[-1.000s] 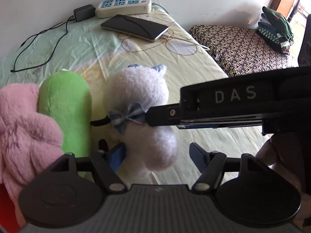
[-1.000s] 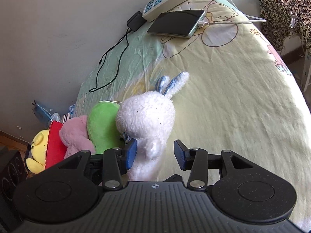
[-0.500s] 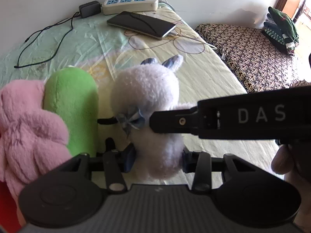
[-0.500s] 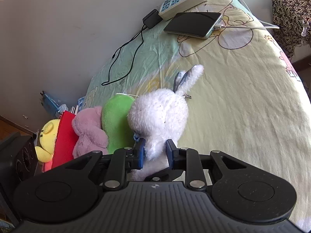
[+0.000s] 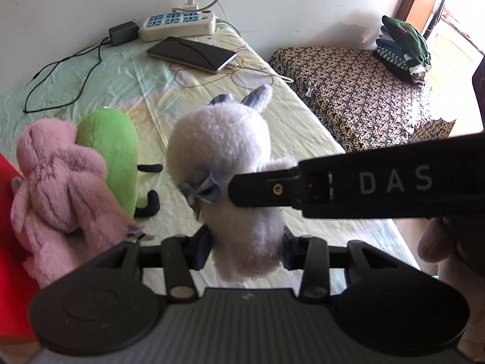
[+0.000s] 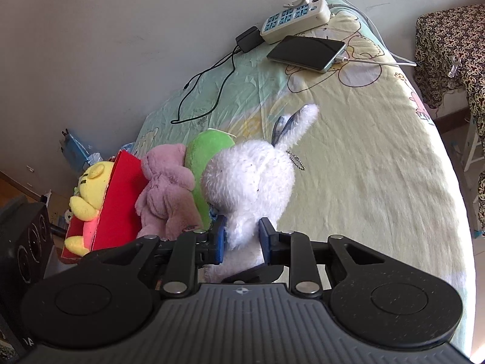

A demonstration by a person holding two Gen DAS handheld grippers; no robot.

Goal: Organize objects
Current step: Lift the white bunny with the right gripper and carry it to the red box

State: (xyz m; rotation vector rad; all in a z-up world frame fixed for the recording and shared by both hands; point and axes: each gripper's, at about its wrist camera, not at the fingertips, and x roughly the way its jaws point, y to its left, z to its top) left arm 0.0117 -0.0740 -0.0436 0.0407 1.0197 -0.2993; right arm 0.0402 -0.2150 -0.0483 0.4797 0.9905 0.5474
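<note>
Held the white rabbit plush (image 5: pixel 221 157) upright on the bed sheet (image 6: pixel 363 182) with both tools. Pinched its lower body between the pads of the left gripper (image 5: pixel 245 242), one pad pressed into the fur on each side. Squeezed the narrow part just under the head with the right gripper (image 6: pixel 241 238), close to the small blue bow (image 5: pixel 200 191). Stood at the end of a row of soft toys: just beside the green plush (image 6: pixel 209 151), then the pink plush (image 6: pixel 163 188), then a red box (image 6: pixel 121 200) and a yellow plush (image 6: pixel 88 194). Lay well apart, near the wall: a dark phone (image 6: pixel 306 51) on a cable and a white power strip (image 6: pixel 295 18).
</note>
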